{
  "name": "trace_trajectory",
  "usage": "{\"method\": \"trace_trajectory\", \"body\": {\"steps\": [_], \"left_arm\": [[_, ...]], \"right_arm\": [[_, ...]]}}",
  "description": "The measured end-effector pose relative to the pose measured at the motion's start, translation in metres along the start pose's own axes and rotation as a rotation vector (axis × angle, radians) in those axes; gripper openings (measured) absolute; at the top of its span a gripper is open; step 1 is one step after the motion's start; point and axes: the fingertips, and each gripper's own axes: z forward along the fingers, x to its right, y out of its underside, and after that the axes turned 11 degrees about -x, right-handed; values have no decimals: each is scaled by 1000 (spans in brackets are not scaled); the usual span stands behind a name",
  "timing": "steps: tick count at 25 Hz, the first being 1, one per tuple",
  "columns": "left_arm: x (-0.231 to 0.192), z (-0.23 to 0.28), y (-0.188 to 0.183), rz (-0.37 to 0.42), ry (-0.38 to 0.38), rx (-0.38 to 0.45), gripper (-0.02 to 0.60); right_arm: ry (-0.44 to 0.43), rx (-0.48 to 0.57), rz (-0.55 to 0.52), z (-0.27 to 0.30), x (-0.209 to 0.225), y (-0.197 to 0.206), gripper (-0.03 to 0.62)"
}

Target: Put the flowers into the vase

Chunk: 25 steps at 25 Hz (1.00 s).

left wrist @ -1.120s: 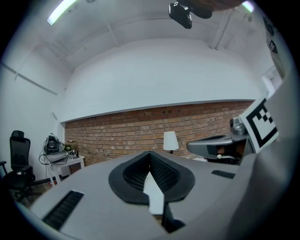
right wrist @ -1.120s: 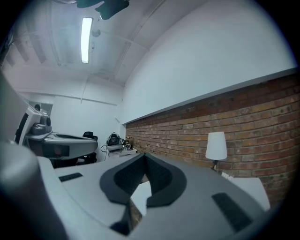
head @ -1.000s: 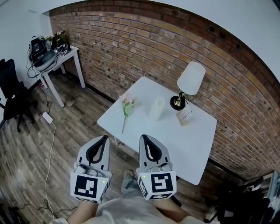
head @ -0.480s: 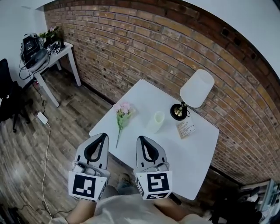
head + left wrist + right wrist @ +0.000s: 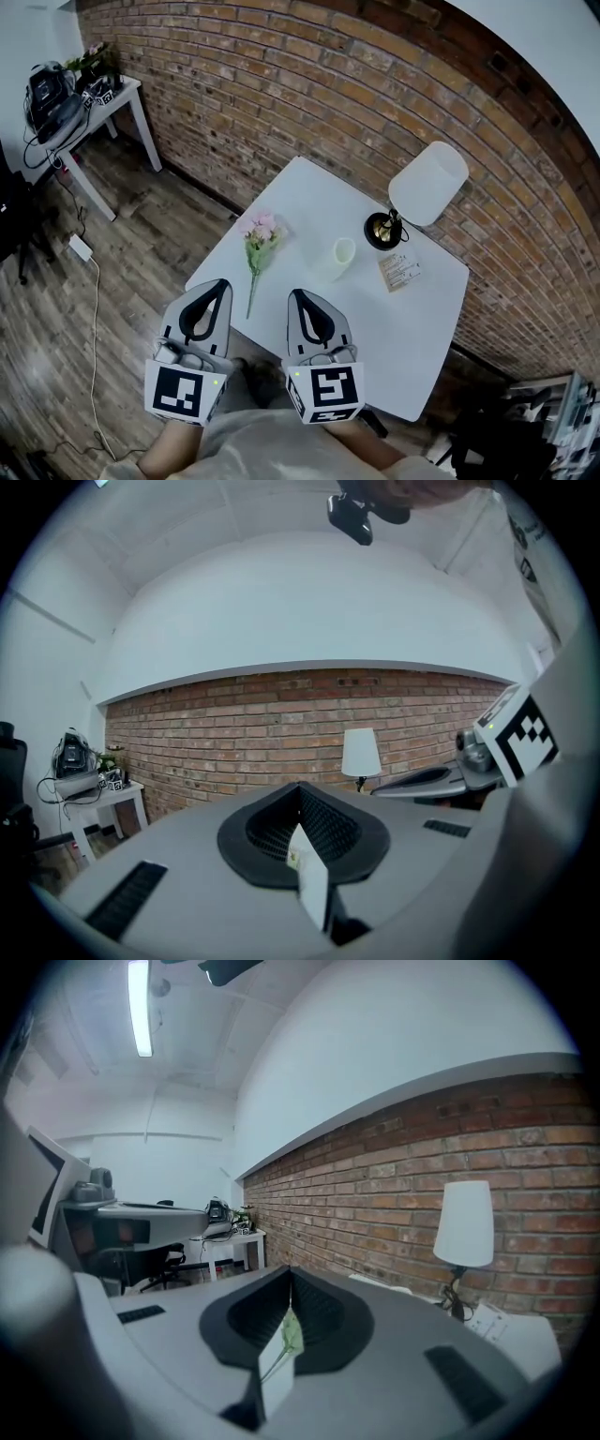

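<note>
A bunch of pink flowers (image 5: pixel 258 230) with a long green stem lies flat on the white table (image 5: pixel 412 319), near its left corner. The pale cylindrical vase (image 5: pixel 342 255) stands upright just right of them. My left gripper (image 5: pixel 218 283) is shut and empty, its tip at the table's near-left edge, short of the stem's end. Beside it, my right gripper (image 5: pixel 298 294) is also shut and empty, over the near edge in front of the vase. In the gripper views the left gripper (image 5: pixel 300 785) and the right gripper (image 5: pixel 288 1269) both show jaws meeting at the tip.
A white-shaded lamp (image 5: pixel 427 183) on a dark base and a small card (image 5: pixel 398 272) stand behind the vase, near the brick wall (image 5: pixel 281 84). A side table (image 5: pixel 89 103) with gear is far left. A cable (image 5: pixel 94 309) runs across the wooden floor.
Both grippers and the head camera have moved toward the table. The gripper tips, earlier short of it, now reach its near edge. Both stayed shut.
</note>
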Motion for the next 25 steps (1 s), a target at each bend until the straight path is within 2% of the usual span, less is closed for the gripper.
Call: {"method": "trace_trajectory", "body": {"steps": [10,25], "left_arm": [[-26,26,22,10,85,-49,2],[-56,65,44,24,154,-85,2]], "right_arm": [[11,-81,45,49,-18,21,57],[75,-255,103,142,-5,66,100]]}}
